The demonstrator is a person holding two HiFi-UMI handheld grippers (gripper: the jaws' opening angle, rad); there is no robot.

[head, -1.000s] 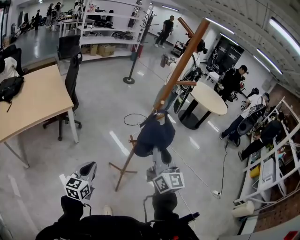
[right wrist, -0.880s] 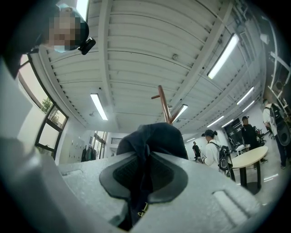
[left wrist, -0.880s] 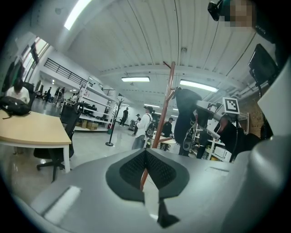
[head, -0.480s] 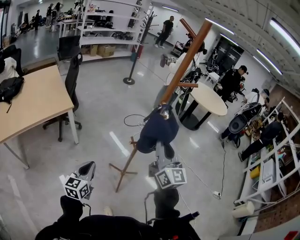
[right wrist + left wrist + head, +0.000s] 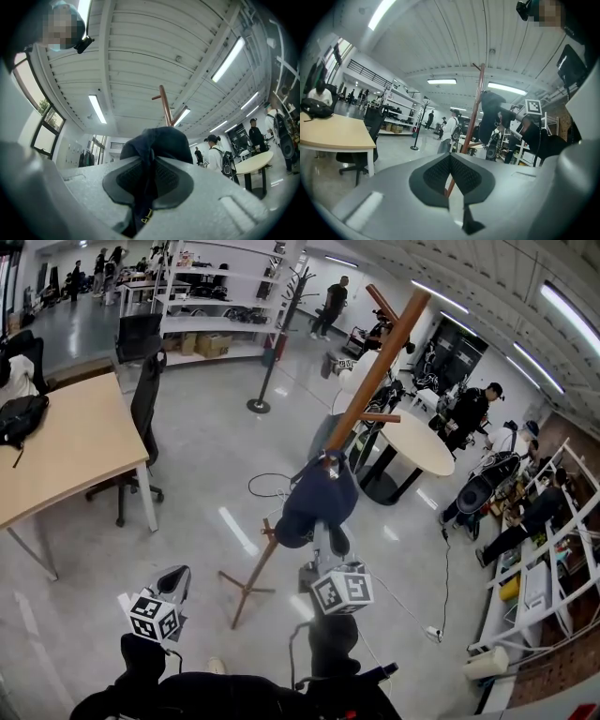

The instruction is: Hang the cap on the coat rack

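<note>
A dark navy cap (image 5: 317,502) hangs against the wooden coat rack (image 5: 375,376), its top at a lower peg (image 5: 324,457). My right gripper (image 5: 322,538) is shut on the cap's lower edge, just below it. In the right gripper view the cap (image 5: 159,143) bulges above the jaws and its fabric is pinched between the dark pads (image 5: 168,180); the rack's pole (image 5: 165,105) rises behind. My left gripper (image 5: 176,581) is low at the left, away from the rack, shut with nothing in it. In the left gripper view its pads (image 5: 436,176) meet, with the rack pole (image 5: 477,108) beyond.
A wooden desk (image 5: 66,442) with a black bag and an office chair (image 5: 142,409) stand at the left. A round white table (image 5: 417,437) and several people are behind the rack at the right. A second dark coat stand (image 5: 274,343) and shelving are further back. A cable (image 5: 412,592) runs across the floor.
The right gripper has lifted the cap up along the rack, from hanging lower to its top reaching the lower peg. The left gripper stayed in place.
</note>
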